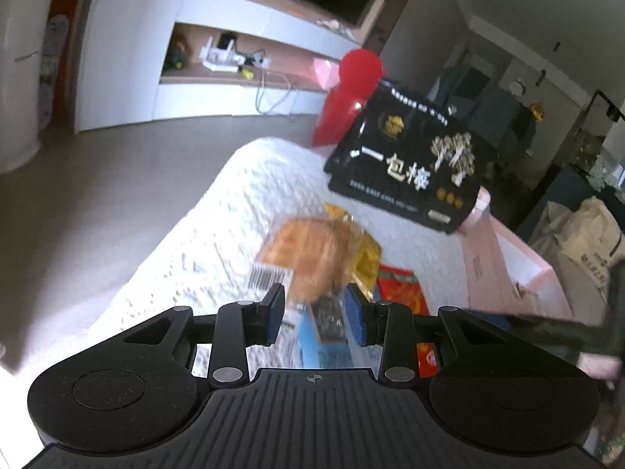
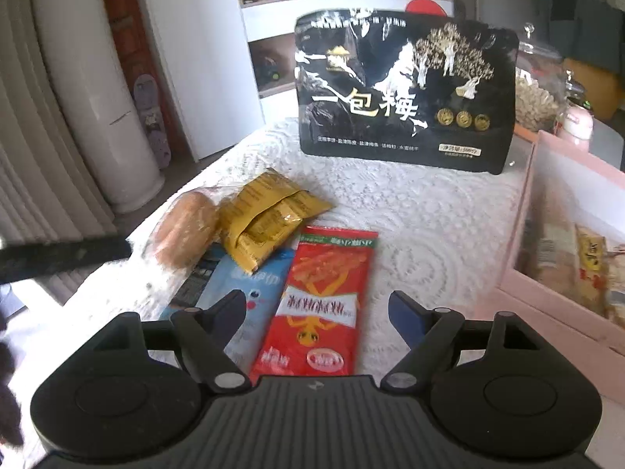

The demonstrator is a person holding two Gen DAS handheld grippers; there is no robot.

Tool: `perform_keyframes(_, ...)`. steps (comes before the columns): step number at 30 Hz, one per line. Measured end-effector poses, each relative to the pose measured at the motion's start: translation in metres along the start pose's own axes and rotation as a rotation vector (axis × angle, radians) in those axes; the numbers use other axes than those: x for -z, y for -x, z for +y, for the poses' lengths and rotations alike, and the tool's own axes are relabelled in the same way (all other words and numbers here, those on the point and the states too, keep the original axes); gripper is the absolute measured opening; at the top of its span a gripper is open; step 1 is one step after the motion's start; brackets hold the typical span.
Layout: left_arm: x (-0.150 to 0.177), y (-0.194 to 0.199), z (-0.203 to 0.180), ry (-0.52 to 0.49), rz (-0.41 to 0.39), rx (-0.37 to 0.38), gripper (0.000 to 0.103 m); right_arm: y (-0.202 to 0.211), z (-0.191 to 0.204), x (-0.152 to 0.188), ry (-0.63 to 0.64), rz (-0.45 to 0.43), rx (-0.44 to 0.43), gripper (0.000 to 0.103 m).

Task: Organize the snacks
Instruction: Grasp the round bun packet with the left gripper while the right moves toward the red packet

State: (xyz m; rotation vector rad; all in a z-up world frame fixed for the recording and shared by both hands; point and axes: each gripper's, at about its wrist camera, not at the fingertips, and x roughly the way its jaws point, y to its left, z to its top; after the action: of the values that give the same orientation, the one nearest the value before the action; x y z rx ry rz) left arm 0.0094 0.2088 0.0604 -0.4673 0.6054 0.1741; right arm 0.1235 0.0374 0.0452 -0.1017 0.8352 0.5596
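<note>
Pink box at right edge already holds some snacks. Bun, yellow pack, red pack, black bag remain out. Right gripper wide, empty; left gripper narrow, grip unclear.

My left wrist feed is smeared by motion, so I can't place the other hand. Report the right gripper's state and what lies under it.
Observer: The right gripper is open and empty, over the red packet.
Operator: Report what is inside the pink box.
Observer: The pink box holds several snack packets.
Operator: Locate the yellow packet.
Observer: The yellow packet lies seam side up beside the wrapped bun, its corner overlapping the blue packet.
</note>
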Motion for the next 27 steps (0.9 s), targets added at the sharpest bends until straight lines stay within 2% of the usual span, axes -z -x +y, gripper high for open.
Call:
perform_keyframes(3,0.002,-0.002,0.003,0.014,-0.004,0.001,0.038,-0.013,0.003,-0.001,-0.010,0.018,0.018,0.081)
perform_keyframes(8,-0.004,0.001,0.012,0.054,-0.068,-0.028,0.038,-0.019,-0.003,0.007,-0.012,0.041,0.023,0.080)
perform_keyframes(11,-0.006,0.001,0.015,0.062,-0.068,-0.039,0.038,-0.019,-0.007,0.010,-0.005,0.031,0.024,0.072)
perform_keyframes(13,-0.004,0.001,0.014,0.059,-0.056,-0.031,0.038,-0.016,-0.007,0.012,0.016,0.028,0.030,0.061)
perform_keyframes(15,-0.002,0.000,0.011,0.049,-0.041,-0.015,0.038,-0.011,-0.008,0.015,0.040,0.035,0.026,0.054)
perform_keyframes(18,-0.002,-0.001,0.004,0.025,-0.044,-0.008,0.038,0.001,-0.009,0.022,0.071,0.042,0.028,0.050)
perform_keyframes(24,-0.019,-0.003,0.009,0.015,-0.134,-0.025,0.038,0.033,-0.020,0.046,0.063,0.049,0.028,0.048)
perform_keyframes(27,-0.032,-0.017,0.024,0.045,-0.133,-0.019,0.038,0.050,-0.027,0.062,0.066,0.044,0.044,0.048)
